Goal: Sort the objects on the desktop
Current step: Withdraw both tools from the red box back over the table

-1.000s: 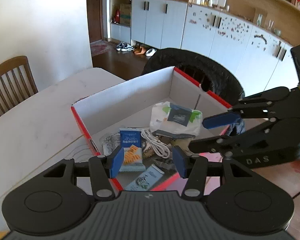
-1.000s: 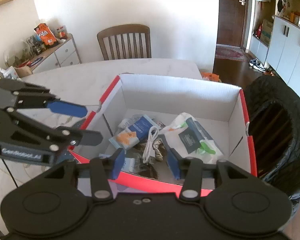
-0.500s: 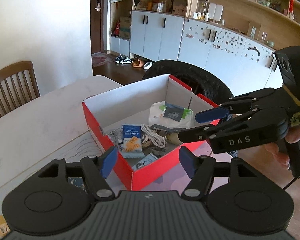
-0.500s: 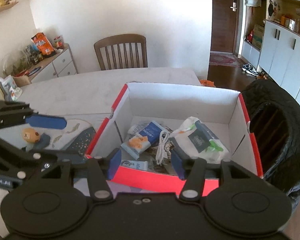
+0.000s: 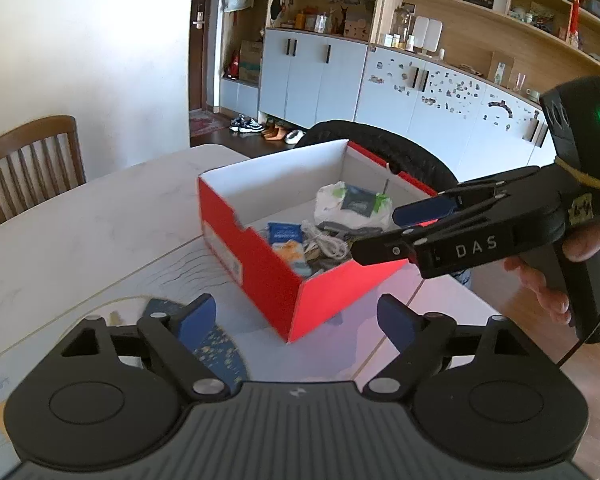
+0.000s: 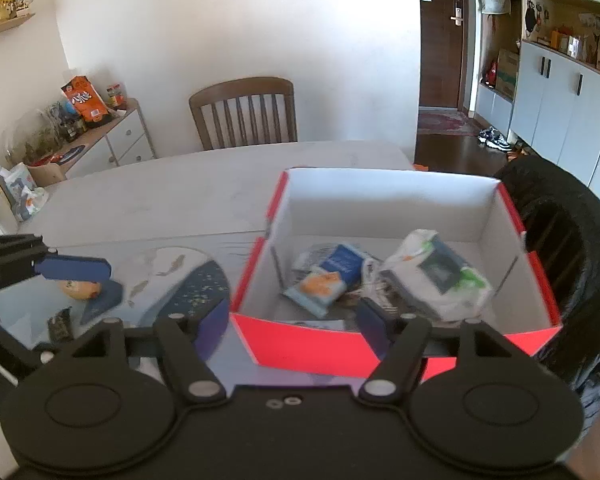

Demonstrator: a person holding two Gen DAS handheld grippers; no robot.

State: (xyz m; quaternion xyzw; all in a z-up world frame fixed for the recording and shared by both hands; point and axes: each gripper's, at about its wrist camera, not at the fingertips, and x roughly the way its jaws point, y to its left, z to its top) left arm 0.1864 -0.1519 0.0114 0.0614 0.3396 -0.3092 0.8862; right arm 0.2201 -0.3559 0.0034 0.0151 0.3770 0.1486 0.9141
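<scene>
A red cardboard box (image 5: 260, 268) (image 6: 300, 346) with a white inside stands on the table. It holds a white tissue pack (image 5: 352, 204) (image 6: 436, 280), a blue and orange snack packet (image 5: 286, 240) (image 6: 328, 278) and a white cable (image 5: 324, 240). My left gripper (image 5: 296, 318) hovers in front of the box's near corner; its jaws are opening with nothing between them. My right gripper (image 5: 376, 231) (image 6: 291, 322) hangs over the box's near wall; its jaws are opening too, and they are empty. One of the left gripper's fingers (image 6: 74, 272) shows at the left edge of the right wrist view.
A pale mat with a dark blue patch (image 6: 198, 292) lies left of the box, with a small orange object (image 6: 80, 290) and a dark wrapper (image 6: 60, 326) on it. A wooden chair (image 6: 244, 112) stands behind the table. A black round bin (image 6: 560, 232) sits right of the box.
Both grippers have drawn back from over the box's contents, so the box looks farther away. Both pairs of jaws have spread wider. Nothing was picked up.
</scene>
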